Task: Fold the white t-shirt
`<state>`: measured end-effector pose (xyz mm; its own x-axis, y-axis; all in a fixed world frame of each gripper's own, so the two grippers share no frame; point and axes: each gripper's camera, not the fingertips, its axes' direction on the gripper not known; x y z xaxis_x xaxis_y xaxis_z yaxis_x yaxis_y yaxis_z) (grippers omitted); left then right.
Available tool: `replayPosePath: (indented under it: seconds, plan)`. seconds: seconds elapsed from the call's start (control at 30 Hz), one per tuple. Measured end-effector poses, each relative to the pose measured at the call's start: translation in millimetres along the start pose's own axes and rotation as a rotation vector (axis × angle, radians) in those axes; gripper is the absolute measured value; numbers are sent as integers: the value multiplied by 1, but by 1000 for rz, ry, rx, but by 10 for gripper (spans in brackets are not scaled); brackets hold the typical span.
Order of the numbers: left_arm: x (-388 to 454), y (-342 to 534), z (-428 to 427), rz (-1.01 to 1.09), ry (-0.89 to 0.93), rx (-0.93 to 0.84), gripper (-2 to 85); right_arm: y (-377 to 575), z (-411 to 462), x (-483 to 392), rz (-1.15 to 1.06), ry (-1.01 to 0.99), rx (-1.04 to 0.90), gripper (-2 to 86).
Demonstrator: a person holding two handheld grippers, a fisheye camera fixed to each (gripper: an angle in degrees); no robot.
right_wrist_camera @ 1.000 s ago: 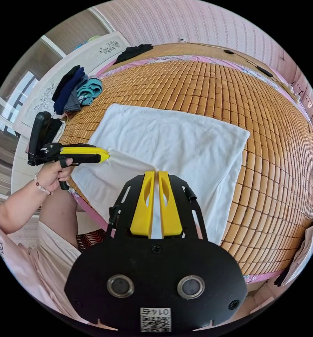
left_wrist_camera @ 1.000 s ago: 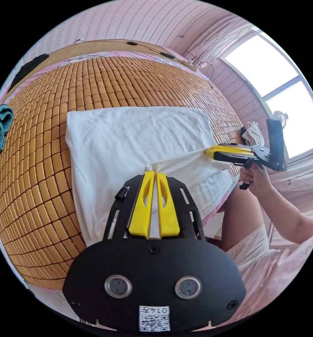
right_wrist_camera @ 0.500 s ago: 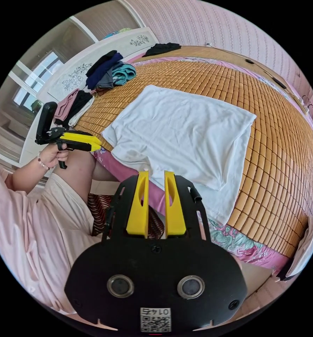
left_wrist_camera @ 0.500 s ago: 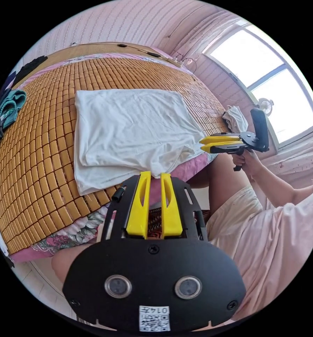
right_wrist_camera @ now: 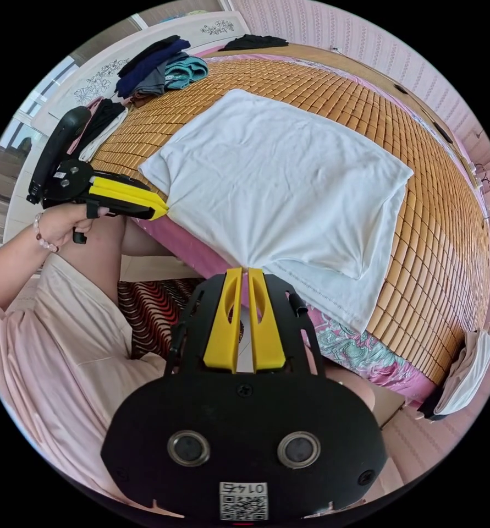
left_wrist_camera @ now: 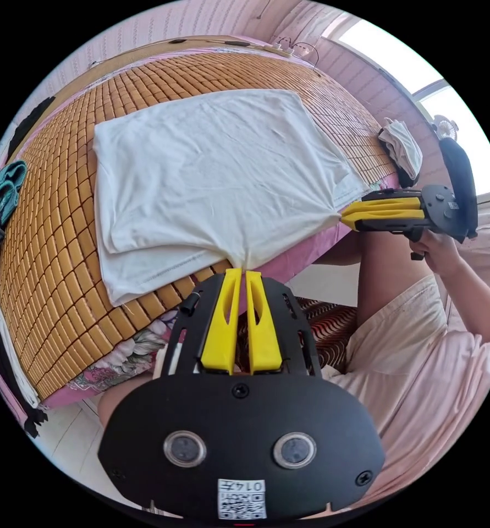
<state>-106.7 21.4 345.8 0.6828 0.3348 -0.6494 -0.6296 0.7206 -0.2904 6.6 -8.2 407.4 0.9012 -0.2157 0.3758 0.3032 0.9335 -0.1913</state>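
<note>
Two grips already taken on the white t-shirt [left_wrist_camera: 212, 165], lying flat and part-folded on the bamboo mat [left_wrist_camera: 52, 264] at the near bed edge: left gripper [left_wrist_camera: 239, 273] clenched on one near corner, right gripper [right_wrist_camera: 243, 271] clenched on the other, hem pulled taut between. Soft, light, limp cloth by the look of it, likely to sag and crease unless kept tensioned from those corners. Stacked clothes [right_wrist_camera: 157, 69] well apart to the left, small white bundle [left_wrist_camera: 403, 148] off to the right, neither in the way.

Both views near, facing bed [left_wrist_camera: 52, 231]
</note>
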Motion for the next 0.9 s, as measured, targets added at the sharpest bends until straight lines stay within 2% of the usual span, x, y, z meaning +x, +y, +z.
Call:
replayPosePath:
  seconds: [0.17, 0.4, 0.63, 0.77, 0.9]
  plan:
    - [8, 10, -16, 20, 49, 79, 6, -17, -14, 2, -4, -6, 21, 47]
    - [31, -12, -7, 114, 59, 182, 2, -112, -25, 7, -100, 22, 23, 4]
    - [47, -45, 35, 182, 40, 146, -5, -255, 8, 9, -182, 133, -72, -3]
    - [52, -47, 70, 218, 16, 70, -9, -294, 45, 17, -206, 172, -172, -4]
    - [56, -43, 80, 255, 9, 88, -10, -311, 50, 26, -250, 139, -240, -4]
